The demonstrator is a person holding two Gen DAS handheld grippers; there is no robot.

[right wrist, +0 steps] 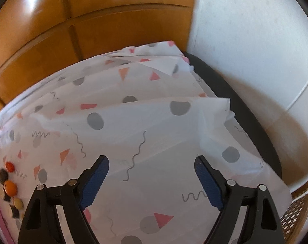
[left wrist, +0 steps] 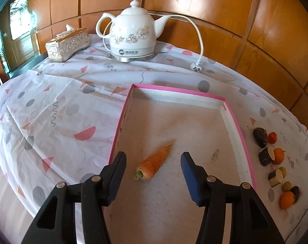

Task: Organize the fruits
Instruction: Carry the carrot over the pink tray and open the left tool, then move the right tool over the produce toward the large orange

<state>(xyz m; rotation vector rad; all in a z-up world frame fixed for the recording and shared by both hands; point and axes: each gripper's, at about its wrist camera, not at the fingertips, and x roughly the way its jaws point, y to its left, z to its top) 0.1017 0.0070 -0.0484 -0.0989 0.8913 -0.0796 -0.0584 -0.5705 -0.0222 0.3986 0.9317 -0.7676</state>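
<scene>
Hovering low over the tray [left wrist: 238,131], your left tongs [left wrist: 153,159] stand wide apart and hold nothing. The carrot [left wrist: 154,162] lies flat on the tray floor between the two tips, but a little beyond them, and touches neither one. Its leafy end points toward you and its thin tip points away to the right. So it looks to be already in its place, though you must judge this yourself.

The rest of the fruits wait on the cloth of the table [left wrist: 58,109], outside the tray on its right side: a row of small orange fruits [left wrist: 278,155], dark cut pieces [left wrist: 265,156] and little yellow-green ones [left wrist: 286,186], lying close together, some touching.

Your right tongs [right wrist: 151,167] are also wide and empty, and they hang over bare cloth, with this same row at the far left of their view. The right side is nearer to the row, so it seems better to use it for the next piece.

Take one piece at a time. Begin at an end of the row, where one tip can go on the free side. The round ones probably roll, so close on the middle and do it slowly. For the cut pieces, press on the flat faces. Lift clear over the pink rim [left wrist: 241,130] before you lower. Put the piece down well apart from the carrot.
</scene>
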